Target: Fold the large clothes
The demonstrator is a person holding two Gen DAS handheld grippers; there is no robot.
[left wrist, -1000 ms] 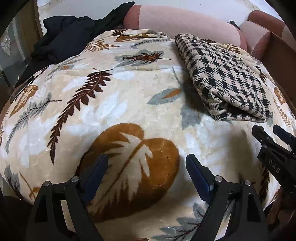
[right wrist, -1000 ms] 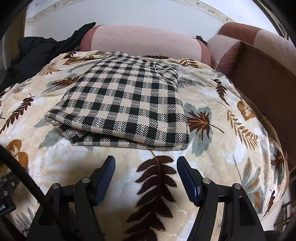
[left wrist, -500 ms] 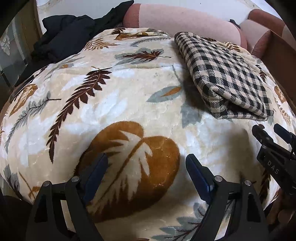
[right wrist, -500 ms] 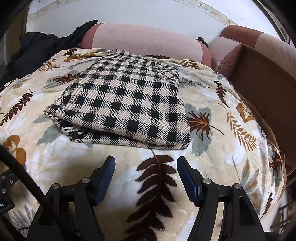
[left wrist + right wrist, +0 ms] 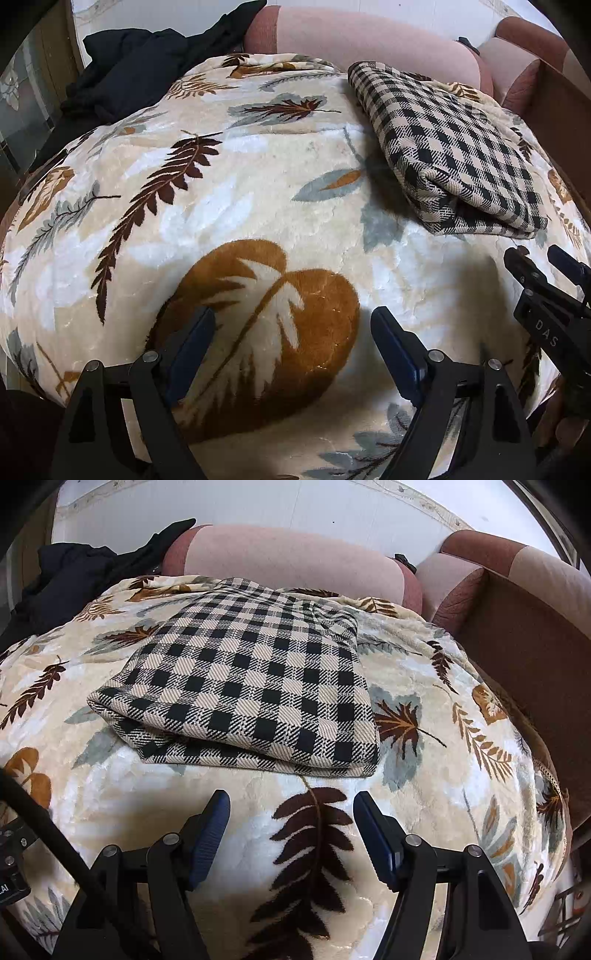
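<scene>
A black-and-beige checked garment [image 5: 251, 686] lies folded into a flat rectangle on the leaf-print blanket [image 5: 443, 794]. In the left wrist view the checked garment [image 5: 454, 155] sits at the upper right. My right gripper [image 5: 291, 805] is open and empty, just short of the garment's near folded edge. My left gripper [image 5: 291, 321] is open and empty over a brown leaf print, well left of the garment. The right gripper [image 5: 543, 258] also shows at the right edge of the left wrist view.
A pile of black clothes [image 5: 136, 70] lies at the back left of the blanket. Pink and brown sofa cushions [image 5: 295, 565] run along the back, with a brown armrest [image 5: 528, 635] at the right. A black cable [image 5: 40, 827] crosses the lower left.
Both grippers stay open and nearly still. The right wrist view has crept slightly closer to the folded garment.
</scene>
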